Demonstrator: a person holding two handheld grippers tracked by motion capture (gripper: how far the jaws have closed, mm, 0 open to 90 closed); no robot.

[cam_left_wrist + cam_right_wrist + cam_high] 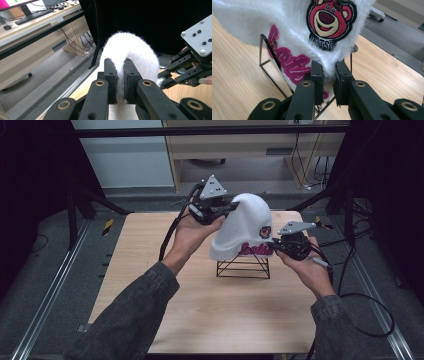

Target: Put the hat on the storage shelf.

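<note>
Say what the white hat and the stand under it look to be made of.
White hat: fuzzy plush or faux-fur fabric, with fine fibres showing along its outline and a stitched-looking bear patch. Stand: thin black wire, probably metal, bent into an open frame.

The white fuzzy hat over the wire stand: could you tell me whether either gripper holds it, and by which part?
Both do: the left gripper pinches the white hat near its crown, the right gripper its lower edge.

Both hands up: left hand-held gripper [229,208] grips the white fuzzy hat [245,227] near its top, right hand-held gripper [278,245] clamps its brim, over the wire stand [243,266] on the table [200,300].
</note>
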